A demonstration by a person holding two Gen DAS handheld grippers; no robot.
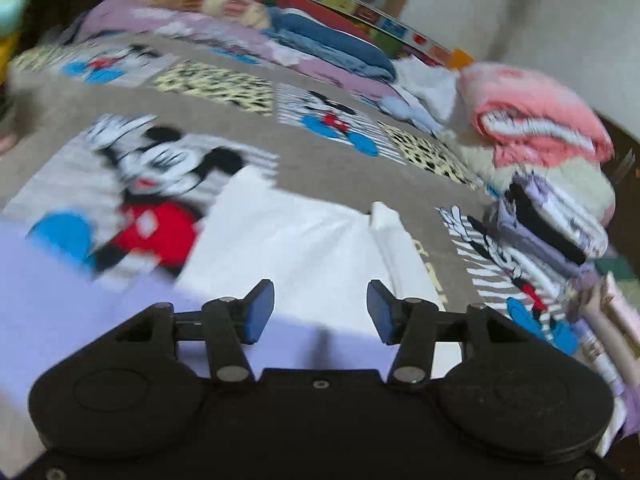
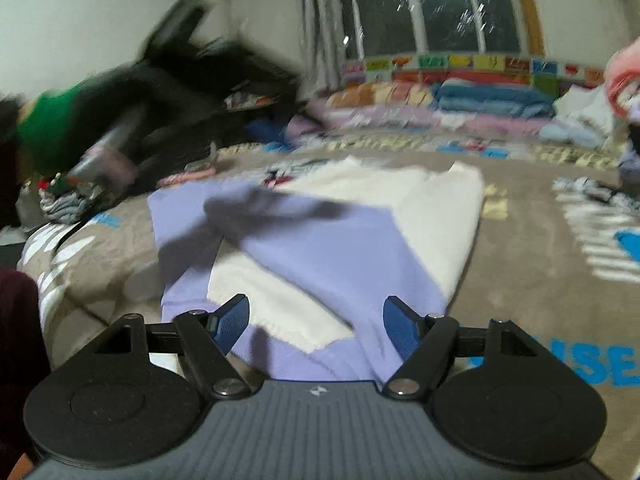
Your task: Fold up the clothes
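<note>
A white and lavender garment [image 2: 328, 248] lies partly folded on the Mickey Mouse blanket [image 2: 520, 248], with a lavender sleeve laid across its white body. In the left wrist view the same garment [image 1: 304, 248] shows white ahead and lavender at the left. My left gripper [image 1: 320, 312] is open and empty just above the garment. My right gripper [image 2: 316, 324] is open and empty over the garment's near lavender edge. Both views are motion-blurred.
A stack of folded clothes [image 1: 552, 236] sits at the right, with a pink blanket [image 1: 536, 120] behind it. Folded blue bedding [image 1: 336, 44] lines the far edge. A dark heap with green [image 2: 120, 120] lies at the left.
</note>
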